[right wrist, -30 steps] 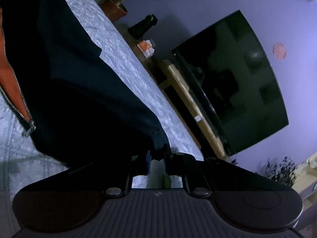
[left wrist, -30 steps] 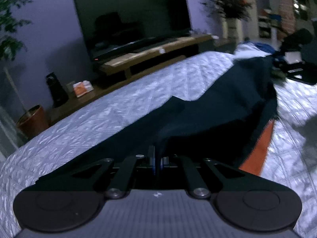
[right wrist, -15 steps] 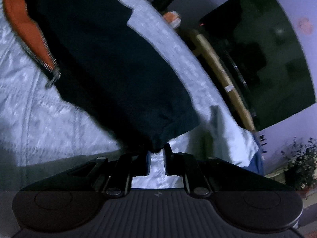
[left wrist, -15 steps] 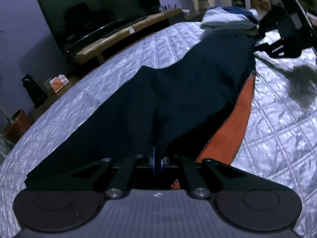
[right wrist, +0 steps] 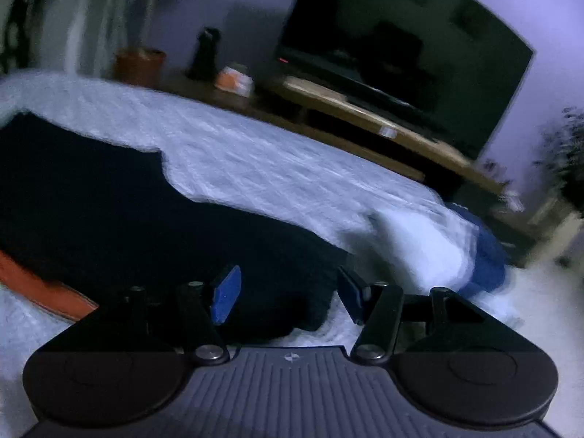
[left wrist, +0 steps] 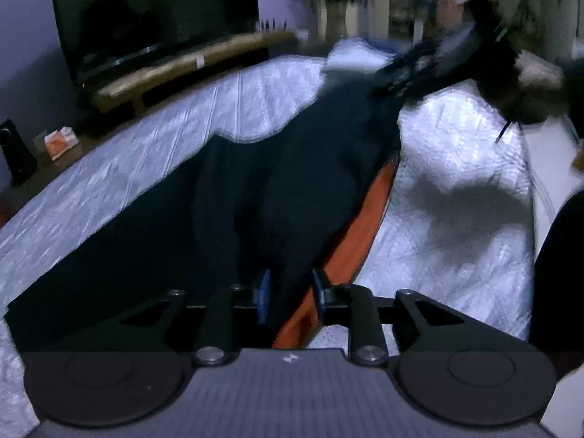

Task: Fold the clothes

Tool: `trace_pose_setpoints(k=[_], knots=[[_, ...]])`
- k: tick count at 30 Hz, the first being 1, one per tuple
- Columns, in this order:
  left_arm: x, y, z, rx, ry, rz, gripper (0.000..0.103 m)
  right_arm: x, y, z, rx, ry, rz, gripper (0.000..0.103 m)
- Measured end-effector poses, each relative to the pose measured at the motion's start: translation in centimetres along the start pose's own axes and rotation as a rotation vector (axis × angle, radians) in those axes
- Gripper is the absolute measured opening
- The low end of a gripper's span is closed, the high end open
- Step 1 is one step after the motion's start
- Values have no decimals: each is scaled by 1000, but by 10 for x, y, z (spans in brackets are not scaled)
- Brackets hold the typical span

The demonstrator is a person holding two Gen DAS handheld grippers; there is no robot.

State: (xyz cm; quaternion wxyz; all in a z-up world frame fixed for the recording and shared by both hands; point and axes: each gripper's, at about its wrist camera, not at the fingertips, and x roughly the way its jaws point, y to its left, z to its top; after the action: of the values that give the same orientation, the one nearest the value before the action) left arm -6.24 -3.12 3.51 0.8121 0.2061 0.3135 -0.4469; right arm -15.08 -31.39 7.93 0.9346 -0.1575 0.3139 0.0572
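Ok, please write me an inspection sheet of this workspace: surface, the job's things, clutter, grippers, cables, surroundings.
Surface: bed with pale quilted cover.
Job's things: dark jacket with orange lining lies spread along the bed.
Clutter: stacked white and blue clothes near the bed's far end.
Grippers: left gripper opening, jacket fabric between the jaws, pads not pressing; right gripper opening over the jacket's end.
Cables: nothing seen.
Surroundings: dark television on a wooden stand, clay pot, plants; the image is blurred.
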Motion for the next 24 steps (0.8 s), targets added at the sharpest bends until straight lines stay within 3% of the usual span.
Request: trace_pose_setpoints(k=[2, 7, 10, 13, 15, 17, 19, 21, 24], knots=[[5, 1, 11, -23, -30, 38, 40, 22, 21, 16, -4, 2, 65, 67], [27, 27, 18, -129, 10, 158, 35, 77, 56, 28, -16, 109, 131, 68], [41, 44, 3, -192, 124, 233, 35, 73, 47, 8, 16, 169, 167, 68], [40, 49, -8, -213, 166, 265, 40, 54, 34, -6, 21, 205, 213, 69], [34, 54, -10, -244, 156, 311, 37, 44, 27, -8, 3, 243, 224, 69], [26, 62, -9, -302, 115, 335, 36, 29, 22, 1, 21, 219, 204, 70], [23, 67, -8, -363, 87, 321, 36, 22, 27, 16, 84, 165, 264, 72], [32, 60, -9, -343, 132, 307, 37, 27, 41, 29, 115, 145, 312, 78], [40, 51, -10, -302, 169, 326, 39, 52, 74, 44, 117, 165, 370, 77]])
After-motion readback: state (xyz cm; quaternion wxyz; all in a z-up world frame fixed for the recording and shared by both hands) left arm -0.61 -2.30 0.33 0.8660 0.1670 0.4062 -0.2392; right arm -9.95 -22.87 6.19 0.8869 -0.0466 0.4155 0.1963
